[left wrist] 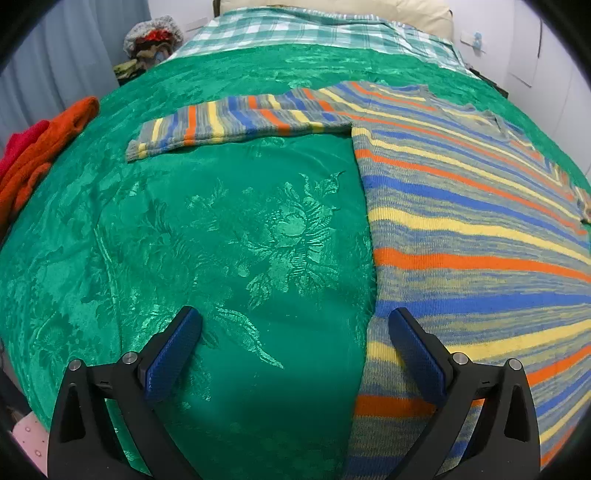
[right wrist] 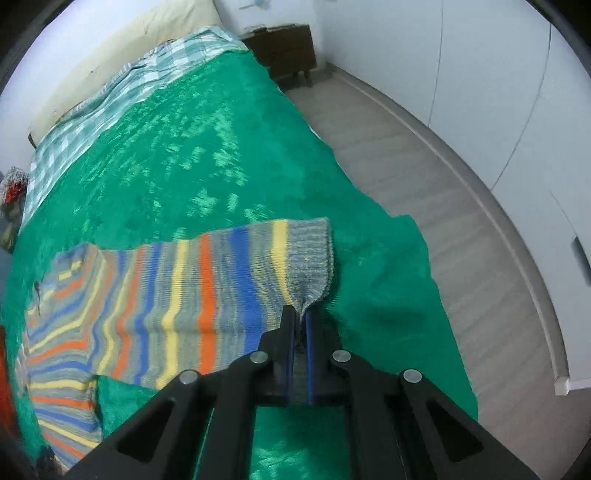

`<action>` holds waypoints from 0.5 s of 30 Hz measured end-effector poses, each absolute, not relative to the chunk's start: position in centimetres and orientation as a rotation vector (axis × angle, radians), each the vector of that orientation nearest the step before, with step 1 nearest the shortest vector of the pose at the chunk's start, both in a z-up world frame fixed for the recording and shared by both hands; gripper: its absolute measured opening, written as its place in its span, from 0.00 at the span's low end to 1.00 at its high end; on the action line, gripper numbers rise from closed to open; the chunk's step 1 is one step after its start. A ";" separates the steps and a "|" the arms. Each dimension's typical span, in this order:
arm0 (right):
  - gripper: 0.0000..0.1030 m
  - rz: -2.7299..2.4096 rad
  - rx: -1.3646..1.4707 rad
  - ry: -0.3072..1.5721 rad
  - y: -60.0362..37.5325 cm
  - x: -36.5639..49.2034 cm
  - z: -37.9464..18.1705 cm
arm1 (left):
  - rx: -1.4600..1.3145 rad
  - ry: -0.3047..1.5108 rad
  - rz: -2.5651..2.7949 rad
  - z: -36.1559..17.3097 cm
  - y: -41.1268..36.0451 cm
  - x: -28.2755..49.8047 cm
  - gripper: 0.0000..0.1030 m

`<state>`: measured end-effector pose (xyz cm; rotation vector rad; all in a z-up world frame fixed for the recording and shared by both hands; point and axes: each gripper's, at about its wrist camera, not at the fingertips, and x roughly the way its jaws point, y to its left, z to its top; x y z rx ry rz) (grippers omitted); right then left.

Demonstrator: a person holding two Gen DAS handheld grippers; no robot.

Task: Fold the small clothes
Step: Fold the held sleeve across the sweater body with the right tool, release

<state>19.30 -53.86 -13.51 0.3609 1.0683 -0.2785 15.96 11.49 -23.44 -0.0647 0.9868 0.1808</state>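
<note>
A striped knit sweater (left wrist: 461, 206) in blue, orange, yellow and grey lies flat on a green bedspread (left wrist: 236, 236). Its left sleeve (left wrist: 240, 120) stretches out to the left. My left gripper (left wrist: 295, 325) is open and empty, hovering low over the sweater's left side edge near the hem. In the right wrist view the sweater's other sleeve (right wrist: 207, 288) stretches out toward the bed's right edge. My right gripper (right wrist: 301, 314) is shut on that sleeve's grey ribbed cuff (right wrist: 308, 258) and lifts its near corner slightly.
Orange and red clothes (left wrist: 40, 147) lie at the bed's left edge. A checked blanket (left wrist: 295, 29) and pillow lie at the head. A pile of items (left wrist: 151, 44) sits beside the bed. The floor (right wrist: 424, 166), a dark nightstand (right wrist: 288, 51) and white wardrobe doors are to the right.
</note>
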 end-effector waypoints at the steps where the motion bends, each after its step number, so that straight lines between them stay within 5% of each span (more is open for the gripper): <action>1: 0.04 -0.268 0.362 1.054 -53.4 19.3 -12.8 | -0.071 0.985 0.179 -23.2 11.6 15.9 0.98; 9: 0.04 0.053 0.311 0.890 -41.7 20.0 -2.4 | -0.099 0.911 0.147 -21.5 12.0 15.3 0.98; 15: 0.07 0.361 0.288 0.883 -27.6 24.8 -2.0 | -0.108 0.935 0.130 -22.1 12.4 15.9 0.98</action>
